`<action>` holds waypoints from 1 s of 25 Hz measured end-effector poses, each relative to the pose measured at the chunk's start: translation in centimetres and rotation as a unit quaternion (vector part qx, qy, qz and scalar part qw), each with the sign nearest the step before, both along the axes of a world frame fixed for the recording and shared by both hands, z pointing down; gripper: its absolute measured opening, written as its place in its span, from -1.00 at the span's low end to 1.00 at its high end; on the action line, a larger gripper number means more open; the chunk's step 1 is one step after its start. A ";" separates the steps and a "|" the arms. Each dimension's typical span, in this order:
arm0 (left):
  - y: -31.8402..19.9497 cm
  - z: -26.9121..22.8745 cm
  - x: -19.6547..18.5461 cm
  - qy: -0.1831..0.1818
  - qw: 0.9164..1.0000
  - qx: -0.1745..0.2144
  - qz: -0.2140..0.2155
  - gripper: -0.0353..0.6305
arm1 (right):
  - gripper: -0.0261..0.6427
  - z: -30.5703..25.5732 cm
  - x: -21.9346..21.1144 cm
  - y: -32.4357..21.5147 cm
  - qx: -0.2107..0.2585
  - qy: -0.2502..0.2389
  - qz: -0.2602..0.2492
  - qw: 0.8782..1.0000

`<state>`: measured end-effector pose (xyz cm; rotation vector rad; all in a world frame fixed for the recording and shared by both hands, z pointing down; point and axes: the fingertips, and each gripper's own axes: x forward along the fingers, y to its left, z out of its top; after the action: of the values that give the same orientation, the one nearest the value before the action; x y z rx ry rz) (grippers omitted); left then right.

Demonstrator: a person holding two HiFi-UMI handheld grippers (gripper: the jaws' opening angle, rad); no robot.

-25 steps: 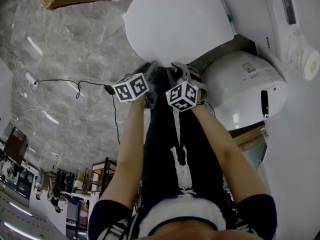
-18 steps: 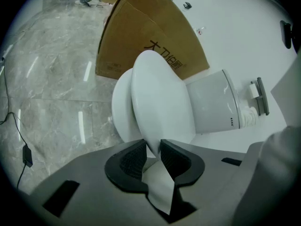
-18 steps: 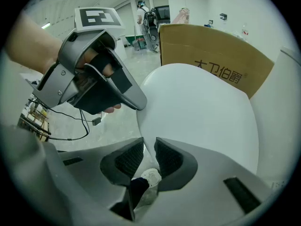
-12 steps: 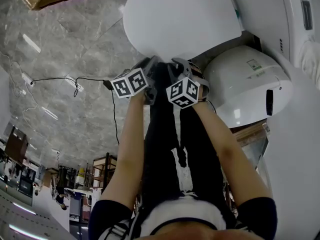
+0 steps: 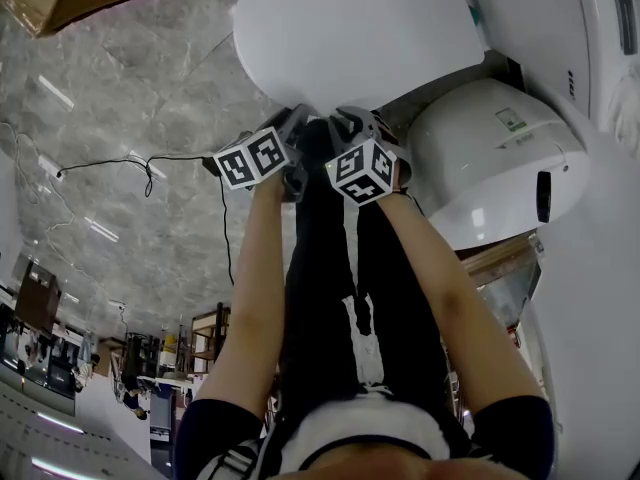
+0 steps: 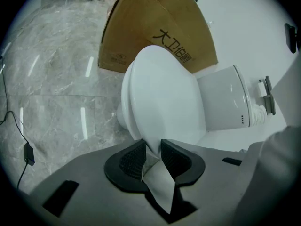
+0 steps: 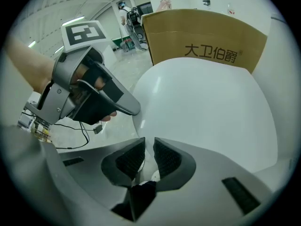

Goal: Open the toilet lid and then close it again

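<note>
Lowered since the earlier frame, toilet lid (image 5: 360, 38) extends ahead of both tongs, rim clamped by right tongs (image 7: 149, 142) and by left tongs (image 6: 153, 145), now opening.

1 toilet (image 6: 162, 98), 1 cardboard box (image 6: 155, 25), 2 grippers (image 6: 153, 149) (image 7: 149, 150).

Left gripper (image 6: 153, 149) fingers (image 6: 131, 158) opening on the lid (image 6: 162, 98) edge; right gripper (image 7: 149, 149) pinching it.
</note>
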<state>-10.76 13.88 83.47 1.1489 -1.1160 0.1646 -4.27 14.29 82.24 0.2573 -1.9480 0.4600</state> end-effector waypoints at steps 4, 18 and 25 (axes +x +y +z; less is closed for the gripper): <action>0.1 0.9 0.0 0.001 1.000 -0.007 0.004 -0.58 | -0.77 0.8 0.0 -0.2 -0.011 0.003 0.019 1.000; 0.0 2.8 -0.2 -0.003 1.000 -0.014 0.001 -0.58 | -0.84 2.4 -0.1 -0.6 -0.017 -0.001 0.015 1.000; 1.0 1.9 -2.3 -0.210 0.970 -0.054 0.108 -0.80 | -0.84 0.2 -0.5 -1.2 -0.028 -0.007 -0.032 0.999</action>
<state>-13.10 14.91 85.33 1.1660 -1.3306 0.6559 -4.77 13.12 82.45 0.1562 -1.9486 0.4746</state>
